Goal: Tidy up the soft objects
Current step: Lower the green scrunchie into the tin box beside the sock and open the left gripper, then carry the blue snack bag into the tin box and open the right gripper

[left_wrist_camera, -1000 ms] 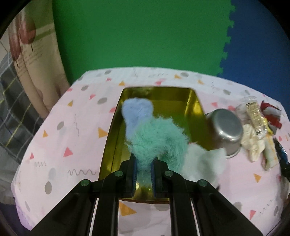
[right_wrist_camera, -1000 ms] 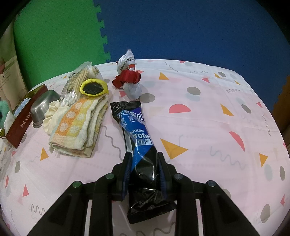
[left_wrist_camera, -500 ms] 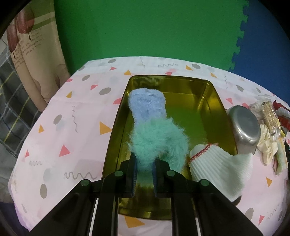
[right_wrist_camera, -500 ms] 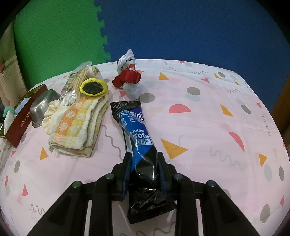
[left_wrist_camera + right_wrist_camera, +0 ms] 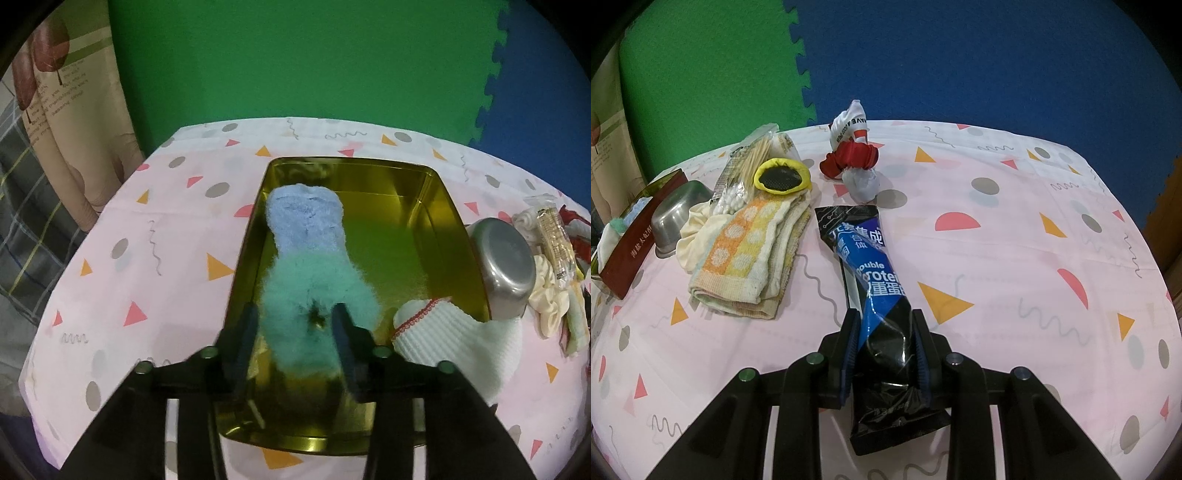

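Observation:
A fluffy teal and blue sock (image 5: 314,266) lies along the left side of the gold tin tray (image 5: 448,206). My left gripper (image 5: 295,321) is open over the tray, its fingers either side of the sock's teal end. A white ribbed sock with red trim (image 5: 454,339) hangs over the tray's right rim. My right gripper (image 5: 884,332) is shut on a black and blue protein bar wrapper (image 5: 871,273) just above the table. A folded orange and yellow towel (image 5: 753,254) and a cream scrunchie (image 5: 696,232) lie to its left.
A steel bowl (image 5: 504,258) lies upturned right of the tray, seen also in the right wrist view (image 5: 674,221). Toothpick and cotton swab packs (image 5: 742,177), a yellow-rimmed pad (image 5: 781,179), a red scrunchie (image 5: 851,158) and white wrappers lie behind. The tray's red side (image 5: 639,236) is at far left.
My left gripper has opened and let go of the fluffy sock, which now lies in the tray. The right gripper has not moved.

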`<state>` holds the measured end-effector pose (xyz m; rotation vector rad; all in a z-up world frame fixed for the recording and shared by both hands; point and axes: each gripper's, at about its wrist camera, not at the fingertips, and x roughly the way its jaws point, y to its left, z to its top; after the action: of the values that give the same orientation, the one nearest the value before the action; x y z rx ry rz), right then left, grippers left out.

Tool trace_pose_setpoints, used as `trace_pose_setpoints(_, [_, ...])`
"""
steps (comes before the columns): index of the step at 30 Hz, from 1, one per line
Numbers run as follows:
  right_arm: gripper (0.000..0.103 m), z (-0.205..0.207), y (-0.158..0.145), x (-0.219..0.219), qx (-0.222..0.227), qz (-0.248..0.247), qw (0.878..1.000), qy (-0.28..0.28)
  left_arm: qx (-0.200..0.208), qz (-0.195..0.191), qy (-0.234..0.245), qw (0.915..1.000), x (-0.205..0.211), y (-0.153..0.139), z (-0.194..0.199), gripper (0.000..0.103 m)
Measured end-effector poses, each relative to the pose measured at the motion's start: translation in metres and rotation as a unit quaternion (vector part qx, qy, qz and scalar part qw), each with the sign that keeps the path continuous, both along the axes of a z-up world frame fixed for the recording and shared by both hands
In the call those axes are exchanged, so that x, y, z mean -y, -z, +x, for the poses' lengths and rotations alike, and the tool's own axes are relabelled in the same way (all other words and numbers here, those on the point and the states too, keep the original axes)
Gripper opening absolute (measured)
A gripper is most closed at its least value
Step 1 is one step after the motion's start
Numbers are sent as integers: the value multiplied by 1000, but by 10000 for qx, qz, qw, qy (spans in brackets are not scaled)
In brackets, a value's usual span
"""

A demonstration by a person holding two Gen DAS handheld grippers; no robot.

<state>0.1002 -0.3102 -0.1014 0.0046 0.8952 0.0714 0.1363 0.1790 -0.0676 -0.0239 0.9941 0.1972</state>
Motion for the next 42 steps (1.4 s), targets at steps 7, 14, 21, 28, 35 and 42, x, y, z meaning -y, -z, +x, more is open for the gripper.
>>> trace_pose_setpoints(7, [29,0,0,-1,-3,-62,10000,-11,232,-77,-27,9997,6,-14,-15,49])
trace_pose_setpoints(14, [35,6,0,-3,-50,-63,10000,-43,407,-155,114,9990,22,-23,-36,55])
trace_pose_setpoints(21, [46,18,1,-11,-81,-203,9997,-113,445,-286,188,9984,31,-23,-48,55])
trace_pose_setpoints(28, [34,26,1,-14,-50,-259,9996,-76,595,-255,90,9979,31,-26,-57,57])
trace_pose_setpoints(35, [25,22,-2,-19,3,-408,9992,35,692,-240,-119,9972,22,-24,-67,60])
trace_pose_setpoints(42, [24,3,-16,-29,151,-285,9994,140,723,-264,-495,9958,1,-20,-80,69])
